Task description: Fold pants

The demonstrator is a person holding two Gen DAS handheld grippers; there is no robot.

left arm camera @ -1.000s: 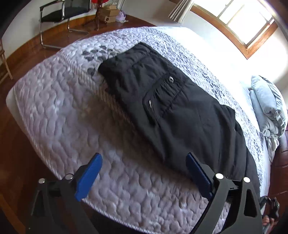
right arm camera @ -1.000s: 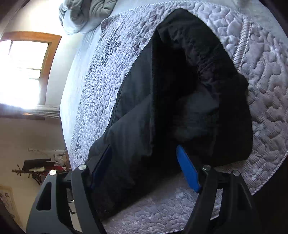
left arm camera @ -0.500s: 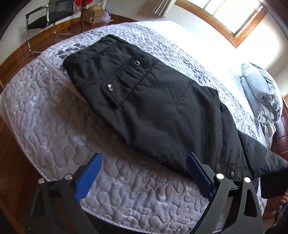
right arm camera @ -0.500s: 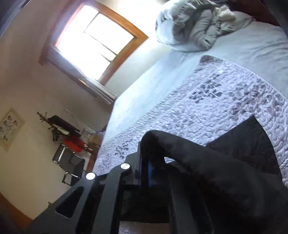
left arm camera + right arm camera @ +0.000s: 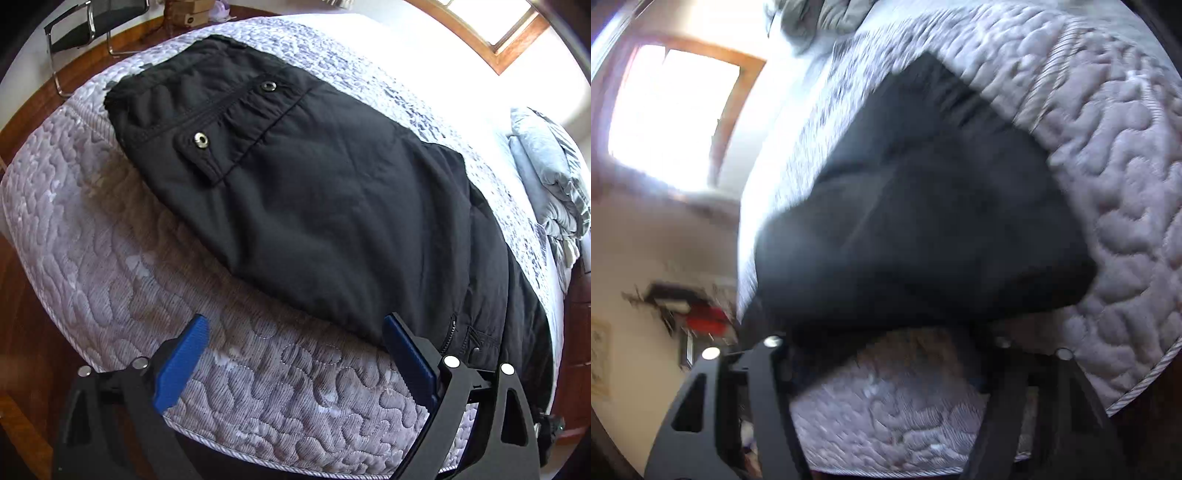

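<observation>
Black pants (image 5: 325,199) lie on the quilted grey bed (image 5: 110,266), folded lengthwise, snap pocket toward the far corner. My left gripper (image 5: 291,362) is open and empty, just short of the pants' near edge; its right finger (image 5: 406,354) is next to the cloth. In the blurred right wrist view the pants (image 5: 923,221) lie flat on the bed (image 5: 1126,184). My right gripper (image 5: 886,354) is open, fingers spread wide near the cloth's near edge, holding nothing that I can see.
A crumpled grey duvet (image 5: 550,177) lies at the bed's head. A chair (image 5: 88,22) and boxes (image 5: 188,11) stand on the wooden floor (image 5: 22,302) beyond the far corner. A window (image 5: 668,118) is in the wall.
The right gripper was shut on a raised part of the pants half a second ago; now it is open and the pants lie flat. The left gripper moved closer to the pants.
</observation>
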